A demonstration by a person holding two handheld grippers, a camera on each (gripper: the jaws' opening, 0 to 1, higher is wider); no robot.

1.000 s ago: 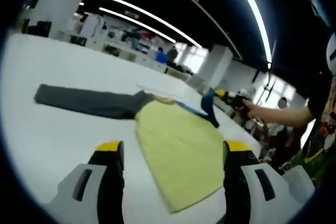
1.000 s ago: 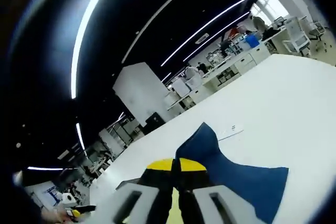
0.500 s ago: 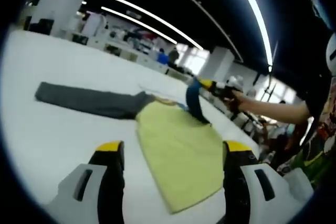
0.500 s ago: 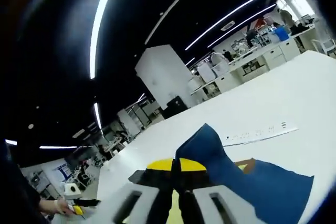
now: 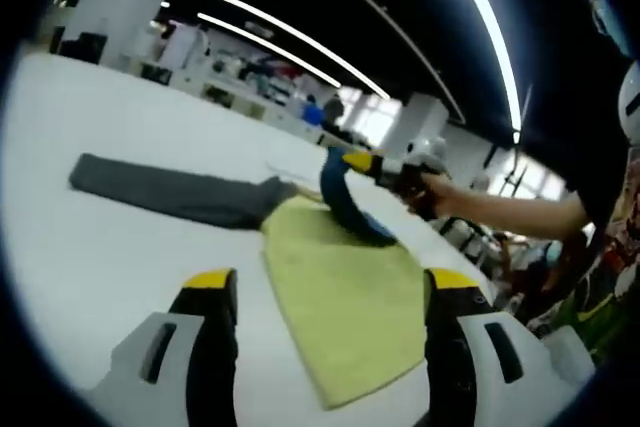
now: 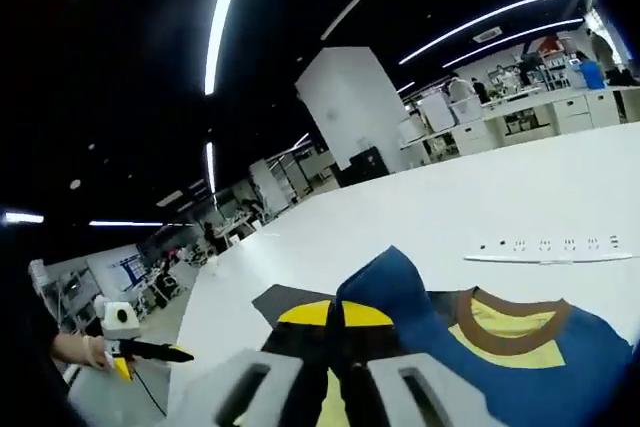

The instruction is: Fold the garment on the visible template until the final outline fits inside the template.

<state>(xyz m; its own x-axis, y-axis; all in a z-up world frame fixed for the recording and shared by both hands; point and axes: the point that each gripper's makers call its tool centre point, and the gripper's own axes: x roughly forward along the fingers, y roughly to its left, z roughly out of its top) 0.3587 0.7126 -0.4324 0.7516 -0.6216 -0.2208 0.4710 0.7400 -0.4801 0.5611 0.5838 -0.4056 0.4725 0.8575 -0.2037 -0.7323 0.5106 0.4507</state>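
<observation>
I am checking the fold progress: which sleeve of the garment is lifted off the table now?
The blue sleeve, pinched in the right gripper above the yellow body. The grey sleeve lies flat.

**Clearance around the garment**

Left gripper [image 5: 325, 292]: jaws spread wide, low over the white table [image 5: 120, 237]. Yellow body of the garment [image 5: 345, 292] lies flat between and ahead of them. Grey sleeve [image 5: 165, 190] stretches flat to the left; bare table on all sides of it, open for approach.

Right gripper [image 5: 350, 160], seen in the left gripper view, holds the blue sleeve [image 5: 345, 207] lifted above the garment's far end; hand [image 5: 432, 190] and arm block access from that side.

Right gripper view: bare table beyond the collar [image 6: 510, 322]; a thin white strip [image 6: 545, 255] lies flat there.
</observation>
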